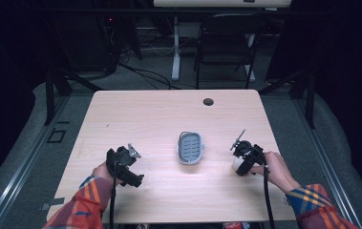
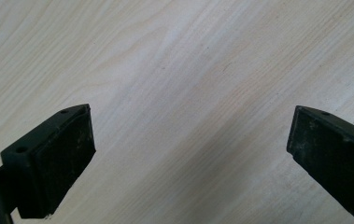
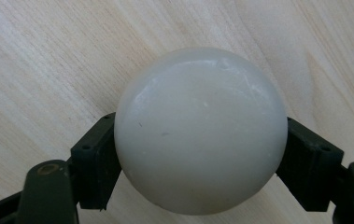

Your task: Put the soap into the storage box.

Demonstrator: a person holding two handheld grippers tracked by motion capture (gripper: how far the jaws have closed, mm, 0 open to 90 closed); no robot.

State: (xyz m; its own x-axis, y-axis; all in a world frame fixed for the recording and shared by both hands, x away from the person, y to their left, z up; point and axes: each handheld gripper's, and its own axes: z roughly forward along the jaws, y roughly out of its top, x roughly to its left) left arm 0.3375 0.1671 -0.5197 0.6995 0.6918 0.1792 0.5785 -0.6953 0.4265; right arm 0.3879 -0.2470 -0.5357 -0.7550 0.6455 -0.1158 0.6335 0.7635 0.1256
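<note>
White ball [image 3: 200, 133] between right hand-held gripper [image 3: 200, 154] jaws

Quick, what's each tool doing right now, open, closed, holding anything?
Left tool: open, nothing between its jaws, over the bare table.
Right tool: closed on a white ball.

My right gripper [image 3: 198, 154] is black, and the ball [image 3: 200, 130] between its jaws is a milky off-white. My left gripper [image 2: 188, 158] is black too, over pale wood-grain table [image 2: 174, 70]. Left of the right gripper, the tray [image 1: 190, 148] is grey with a white rim. My sleeves [image 1: 85, 202] are orange plaid, striped blue and yellow.
</note>
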